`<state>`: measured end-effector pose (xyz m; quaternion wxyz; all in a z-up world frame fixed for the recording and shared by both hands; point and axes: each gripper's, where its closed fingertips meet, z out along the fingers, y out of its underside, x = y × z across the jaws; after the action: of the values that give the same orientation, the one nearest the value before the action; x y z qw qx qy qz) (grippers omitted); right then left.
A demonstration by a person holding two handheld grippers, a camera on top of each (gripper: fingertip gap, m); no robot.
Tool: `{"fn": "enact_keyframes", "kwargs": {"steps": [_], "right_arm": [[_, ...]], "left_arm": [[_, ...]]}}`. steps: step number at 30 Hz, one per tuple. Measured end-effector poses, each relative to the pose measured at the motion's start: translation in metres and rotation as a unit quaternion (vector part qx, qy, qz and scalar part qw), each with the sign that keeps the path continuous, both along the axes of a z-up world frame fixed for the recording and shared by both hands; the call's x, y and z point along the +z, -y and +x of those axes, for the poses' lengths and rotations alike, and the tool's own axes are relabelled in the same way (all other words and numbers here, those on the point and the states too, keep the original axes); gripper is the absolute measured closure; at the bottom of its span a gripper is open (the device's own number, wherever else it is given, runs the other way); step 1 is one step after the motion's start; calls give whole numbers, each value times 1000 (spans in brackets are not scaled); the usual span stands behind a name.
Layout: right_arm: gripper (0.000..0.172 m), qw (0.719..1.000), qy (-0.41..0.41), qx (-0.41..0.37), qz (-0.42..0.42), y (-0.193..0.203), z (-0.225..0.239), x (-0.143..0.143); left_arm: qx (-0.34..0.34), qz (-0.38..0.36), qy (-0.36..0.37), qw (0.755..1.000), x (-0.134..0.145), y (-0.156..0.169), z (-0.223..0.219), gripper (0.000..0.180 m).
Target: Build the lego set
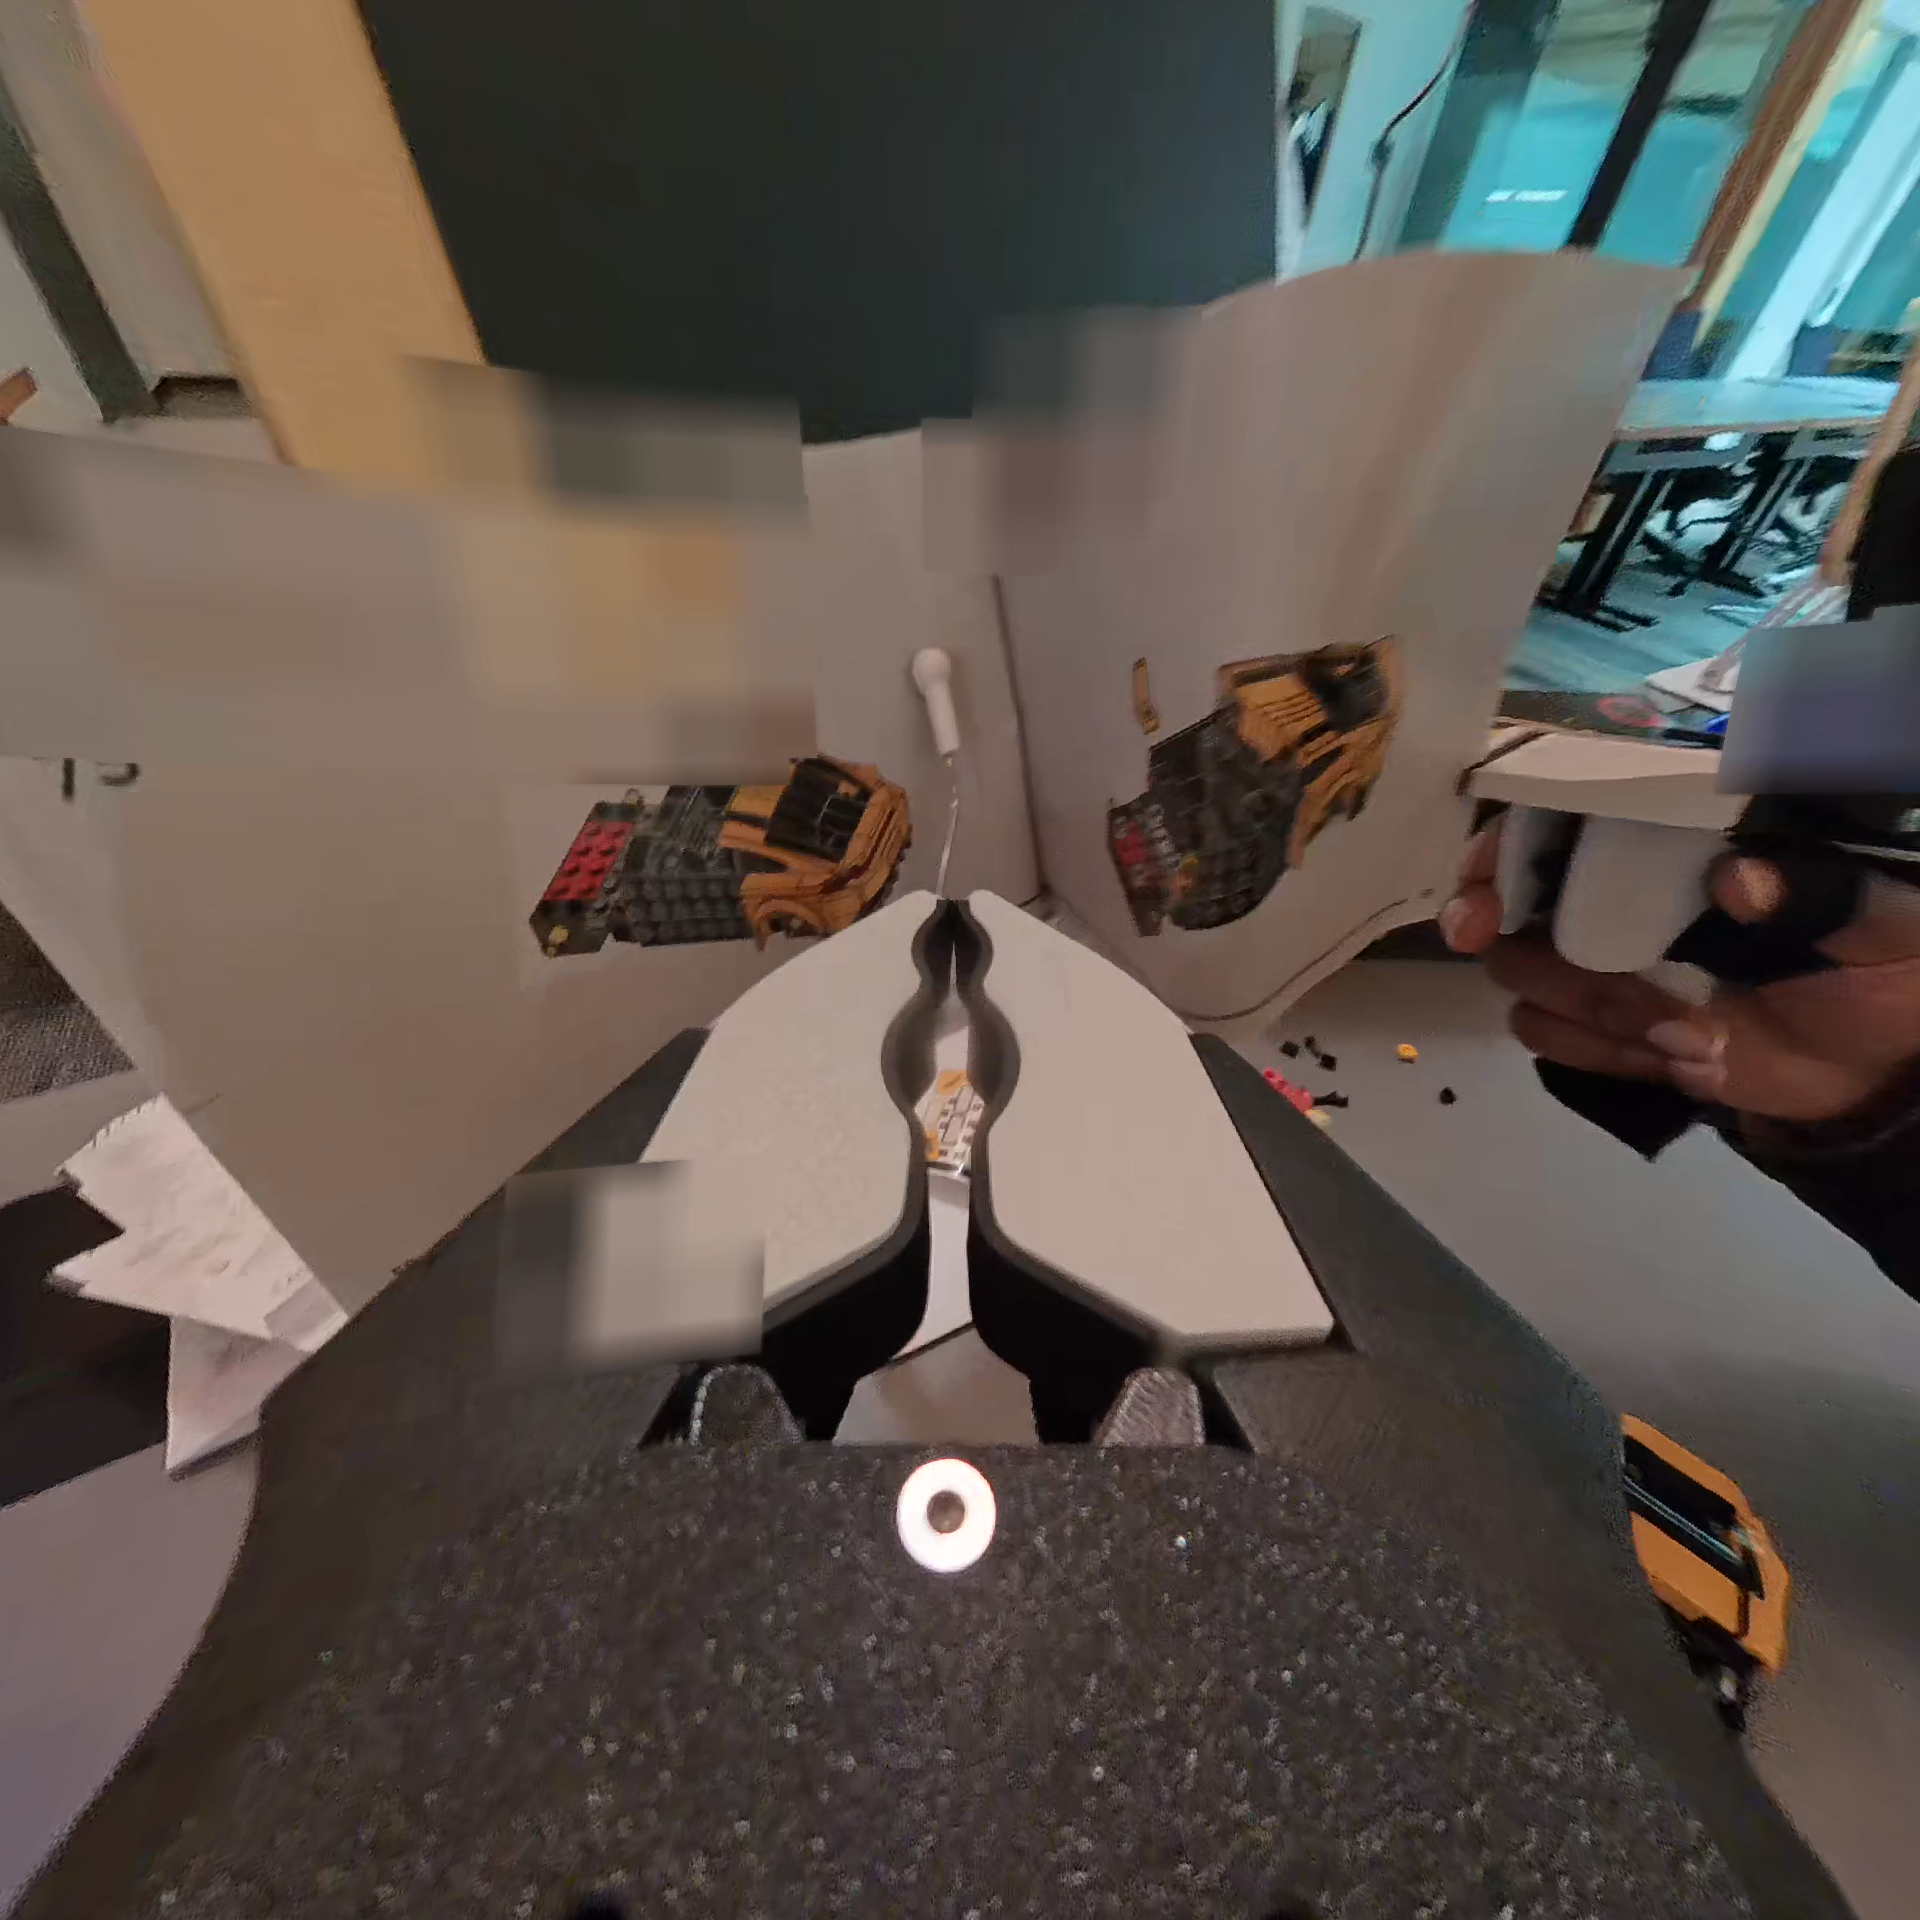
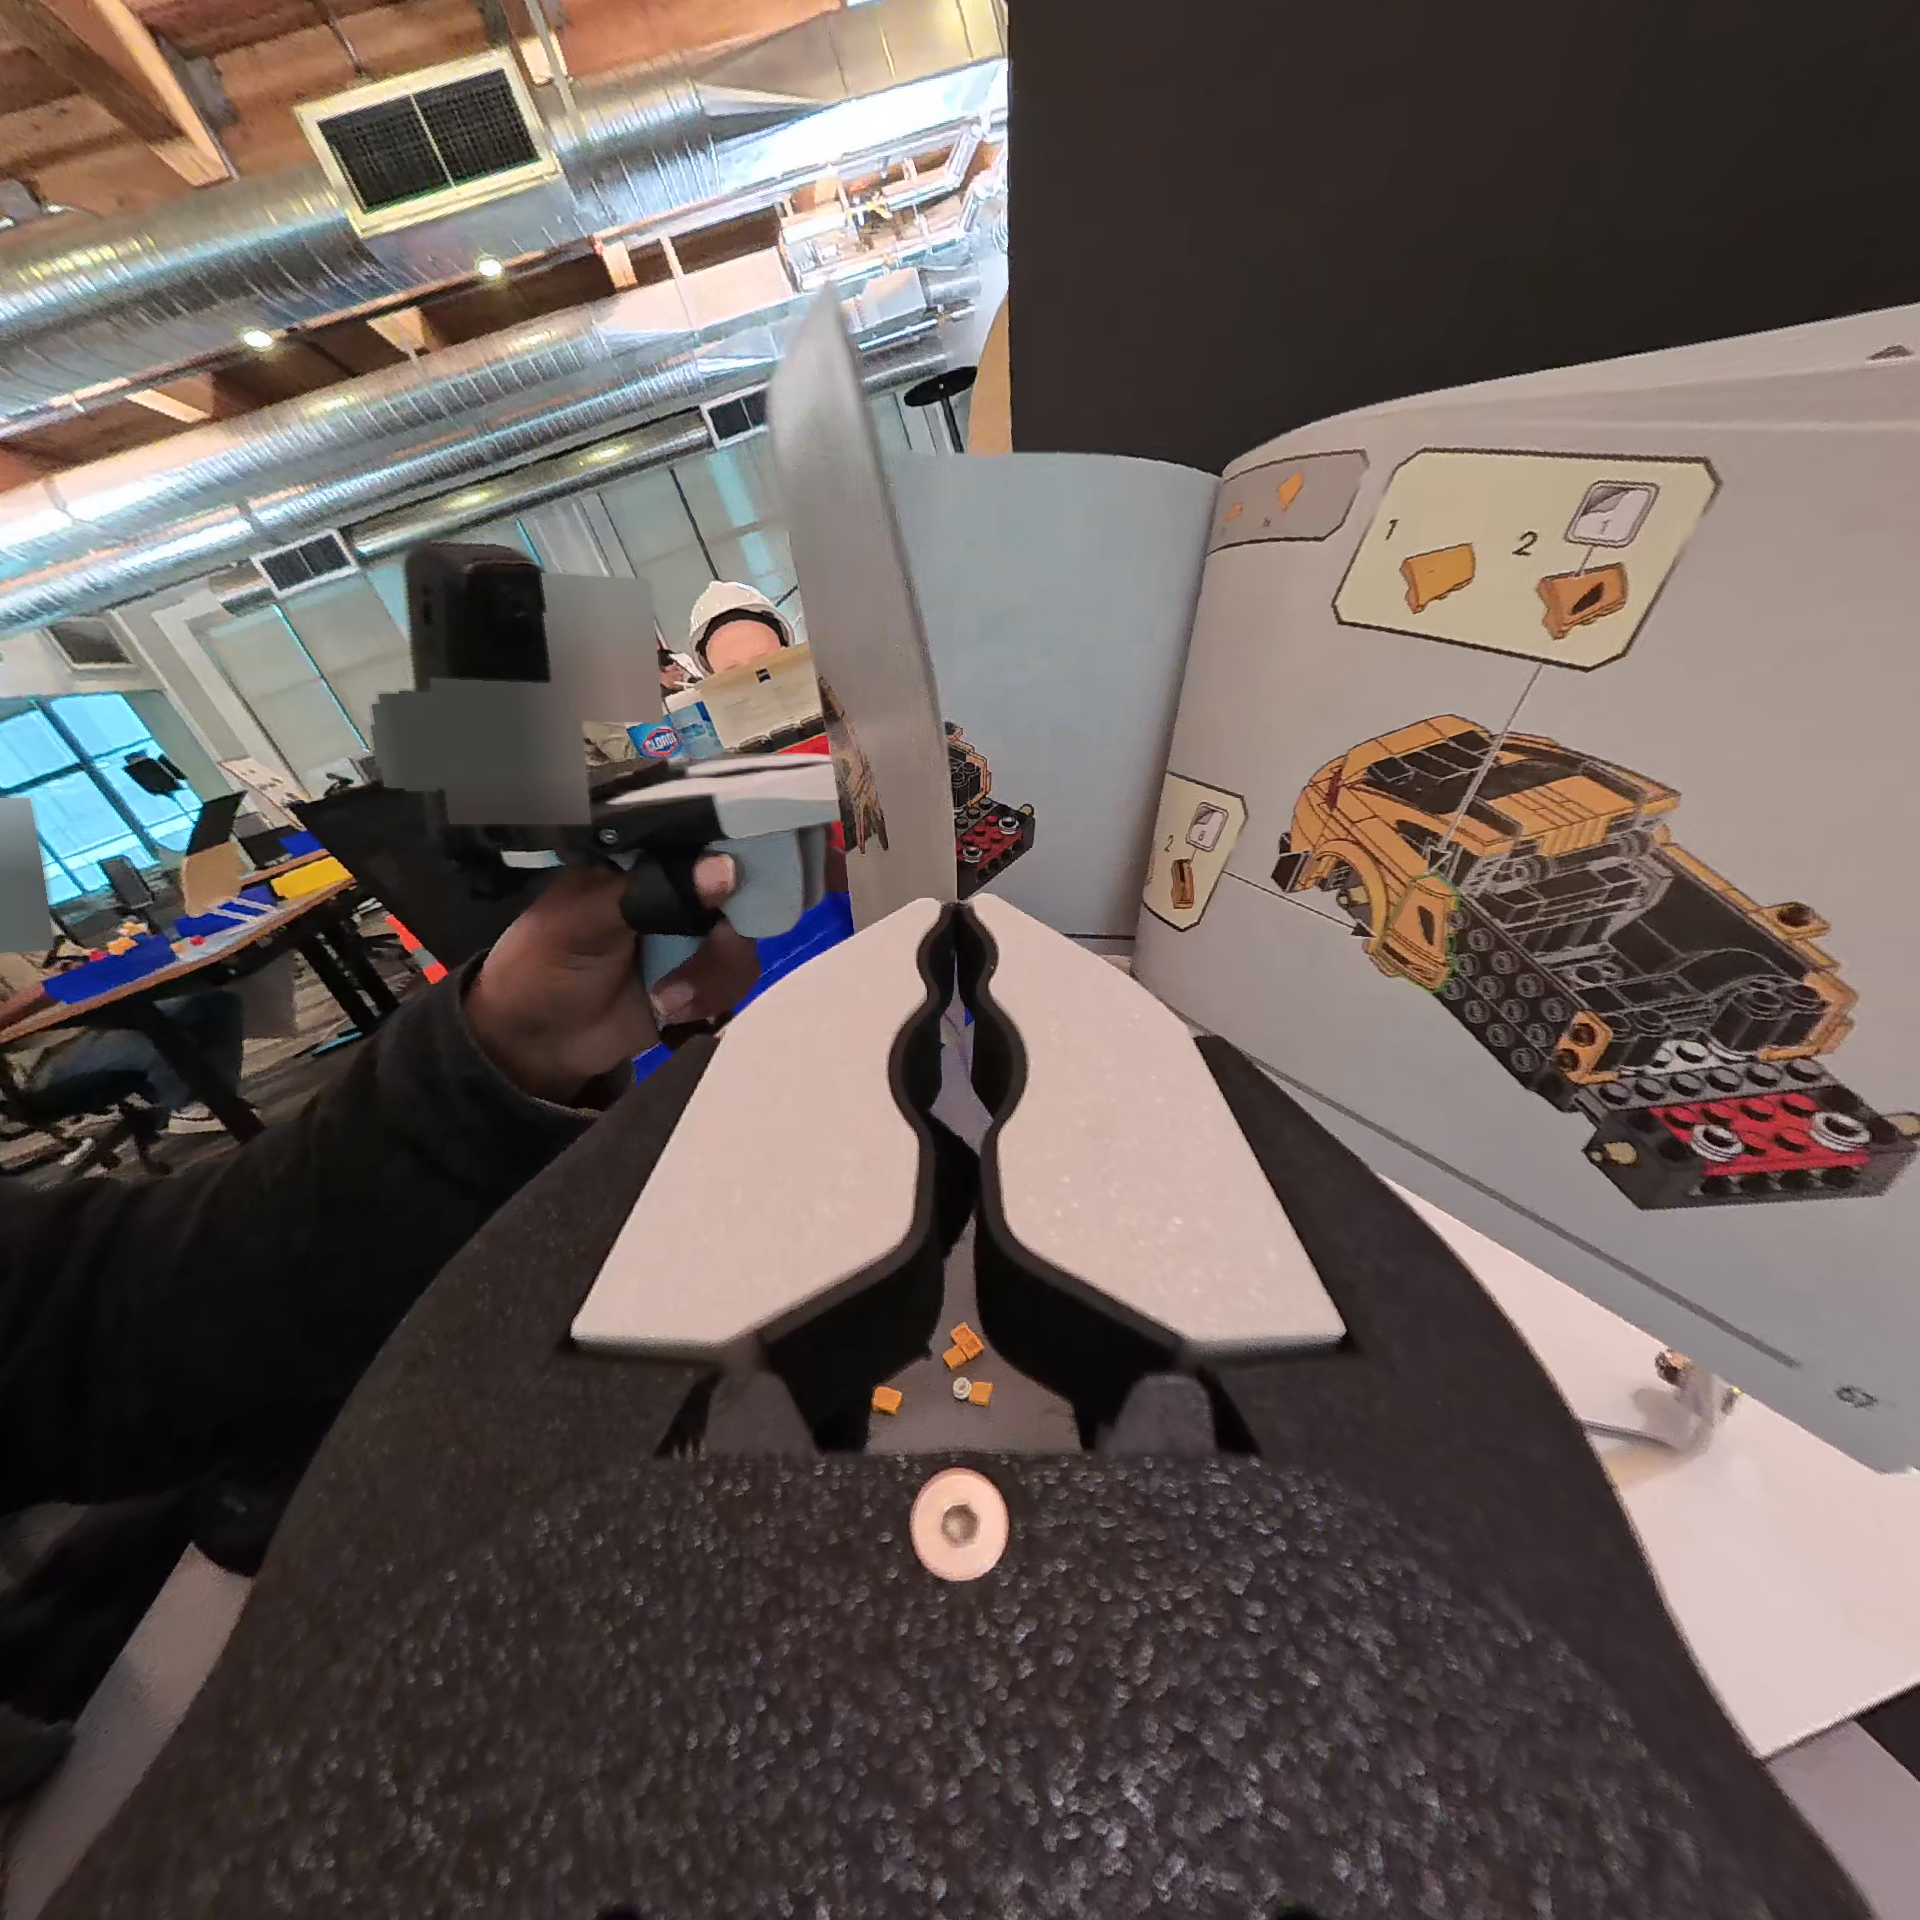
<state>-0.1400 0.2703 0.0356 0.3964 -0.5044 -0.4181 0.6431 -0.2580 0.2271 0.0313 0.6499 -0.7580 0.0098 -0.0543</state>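
The instruction booklet stands open, and its pages show an orange and black car. My right gripper is shut on the lower edge of a grey page, which rises edge-on from its tips. In the left wrist view the right gripper pinches the edge of that curved page. My left gripper is shut, near the bottom of the booklet's fold. A thin rod with a white knob rises just behind its tips; I cannot tell whether it is pinched. In the right wrist view the page hides the left gripper's fingertips.
Small black, orange and red loose pieces lie on the grey table by the booklet. An orange and black car section sits at the lower right. Several tiny orange pieces lie under my right gripper. Crumpled paper lies at the left. Some 12 centimetres of space lies between my two pairs of fingers.
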Motion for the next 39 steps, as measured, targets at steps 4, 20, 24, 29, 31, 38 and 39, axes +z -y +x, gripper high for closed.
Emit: {"fn": "enact_keyframes", "kwargs": {"steps": [4,20,24,29,31,38,39], "right_arm": [[172,1000,2,2,7,5,-3,0],[172,1000,3,7,3,2,-1,-3],[172,1000,-6,4,-12,-5,4,-1],[172,1000,1,-25,2,-23,13,0],[172,999,8,-51,8,-38,19,1],[152,907,150,-386,84,-147,84,-18],[153,884,140,-425,133,-146,95,-5]], "left_arm": [[-46,16,-23,999,15,1,30,144],[-28,14,-76,997,18,-15,29,180],[-30,10,-62,998,16,-12,21,180],[-42,15,-25,999,15,-8,13,178],[-49,14,-8,999,15,-6,11,177],[-58,12,35,998,12,-3,2,179],[-59,10,37,998,10,-3,1,180]]}}
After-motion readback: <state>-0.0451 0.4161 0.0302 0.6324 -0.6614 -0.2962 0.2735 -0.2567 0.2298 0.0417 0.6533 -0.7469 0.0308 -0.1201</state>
